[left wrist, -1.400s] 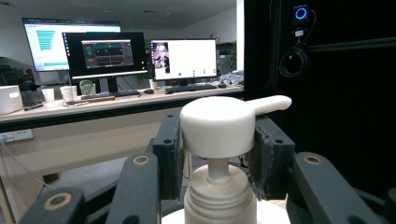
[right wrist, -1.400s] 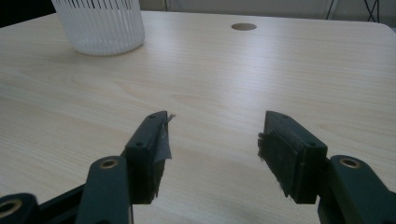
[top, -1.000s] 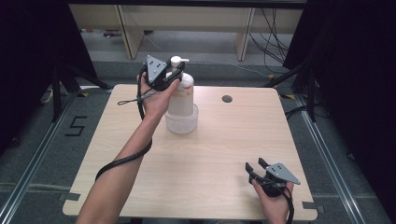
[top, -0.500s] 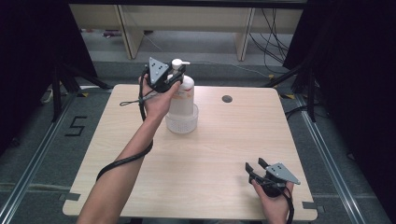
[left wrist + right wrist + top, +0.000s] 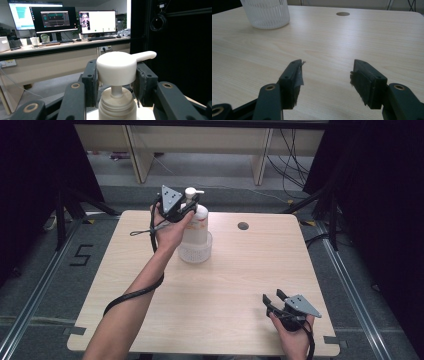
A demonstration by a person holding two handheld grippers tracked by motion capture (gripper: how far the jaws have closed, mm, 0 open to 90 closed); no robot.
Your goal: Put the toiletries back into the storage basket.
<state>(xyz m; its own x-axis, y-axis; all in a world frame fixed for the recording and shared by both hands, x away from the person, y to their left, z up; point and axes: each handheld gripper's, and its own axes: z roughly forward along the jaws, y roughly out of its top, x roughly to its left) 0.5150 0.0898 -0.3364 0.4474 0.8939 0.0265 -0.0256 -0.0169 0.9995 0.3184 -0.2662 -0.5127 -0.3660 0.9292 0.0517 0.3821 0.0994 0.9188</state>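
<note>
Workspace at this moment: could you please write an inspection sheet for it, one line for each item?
Surface: light wooden table, with a round hole near the far edge.
Job's things: white pump bottle standing in a clear ribbed cup; pump head with spout pointing right in the left gripper view.
Clutter: nothing seen.
Grippers: left gripper closed on the pump head; right gripper open, low over the table near the front right corner.
Cables: black cable hanging along the left forearm.
Surroundings: dark curtains at both sides, a wooden desk with monitors beyond.
</note>
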